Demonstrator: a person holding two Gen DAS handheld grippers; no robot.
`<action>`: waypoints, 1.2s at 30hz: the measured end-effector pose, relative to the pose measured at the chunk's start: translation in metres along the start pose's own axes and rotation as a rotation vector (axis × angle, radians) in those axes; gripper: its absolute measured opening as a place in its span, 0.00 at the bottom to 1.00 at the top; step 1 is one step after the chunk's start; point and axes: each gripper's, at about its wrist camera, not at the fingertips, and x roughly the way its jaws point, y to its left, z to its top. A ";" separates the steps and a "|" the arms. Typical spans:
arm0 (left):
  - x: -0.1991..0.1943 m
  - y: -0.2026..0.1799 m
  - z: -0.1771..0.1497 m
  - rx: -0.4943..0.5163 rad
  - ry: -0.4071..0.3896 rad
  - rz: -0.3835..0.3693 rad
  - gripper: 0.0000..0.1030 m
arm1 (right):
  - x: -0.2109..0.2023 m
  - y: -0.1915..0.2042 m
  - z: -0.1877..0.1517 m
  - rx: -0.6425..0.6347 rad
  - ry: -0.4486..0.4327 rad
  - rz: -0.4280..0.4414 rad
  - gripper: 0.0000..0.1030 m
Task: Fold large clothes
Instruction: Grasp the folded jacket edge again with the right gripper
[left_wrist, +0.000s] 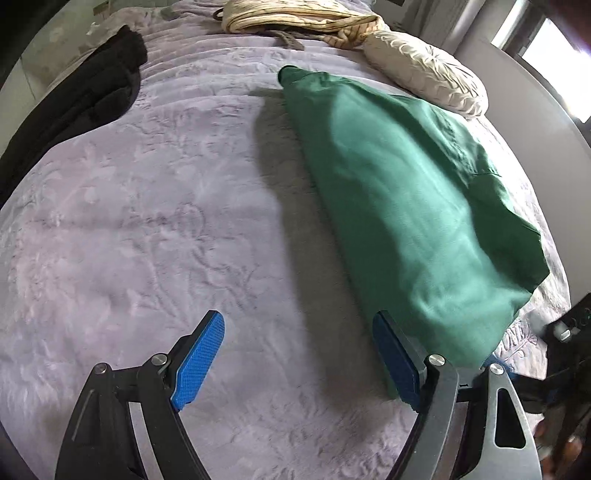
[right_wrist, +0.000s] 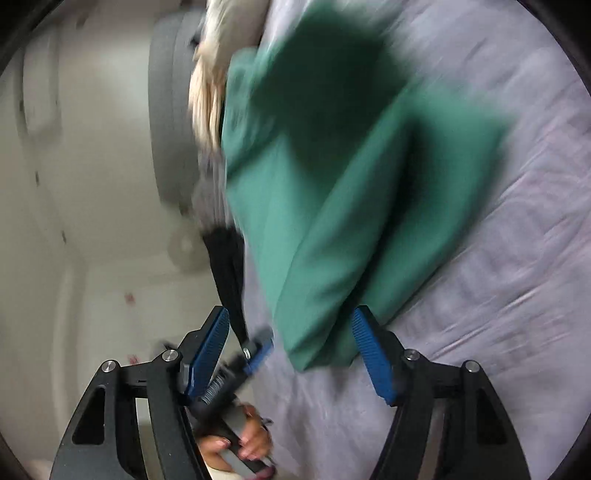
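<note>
Left wrist view shows the left tongs (left_wrist: 299, 354) spread wide and gripping nothing, hovering over the lavender bedspread (left_wrist: 147, 221) with their right pad just beside the near end of the green garment (left_wrist: 406, 192). That garment lies folded into a long strip running from near right to far centre of the bed, its far end close to a cream pillow (left_wrist: 424, 74); a black garment (left_wrist: 74, 99) waits at the far left and a striped cream cloth (left_wrist: 295, 18) sits at the far edge, probably set aside as further items. In the blurred right wrist view the right tongs (right_wrist: 291, 354) also stand parted, the near corner of the green garment (right_wrist: 332, 184) hanging between the pads without being pinched, so the cloth looks released. The person's hand (right_wrist: 240, 439) holding the other tool shows below. The strip appears laid out lengthwise so both tongs can take an end and fold it over again.
</note>
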 end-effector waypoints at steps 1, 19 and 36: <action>-0.002 0.002 -0.001 -0.001 0.002 0.004 0.81 | 0.011 0.004 0.000 -0.011 0.012 -0.014 0.65; -0.011 0.003 0.002 0.056 -0.043 -0.091 0.81 | 0.018 0.071 -0.019 -0.316 0.066 -0.269 0.23; 0.021 -0.038 -0.023 0.090 0.013 -0.094 0.90 | -0.055 0.037 0.101 -0.293 0.001 -0.483 0.00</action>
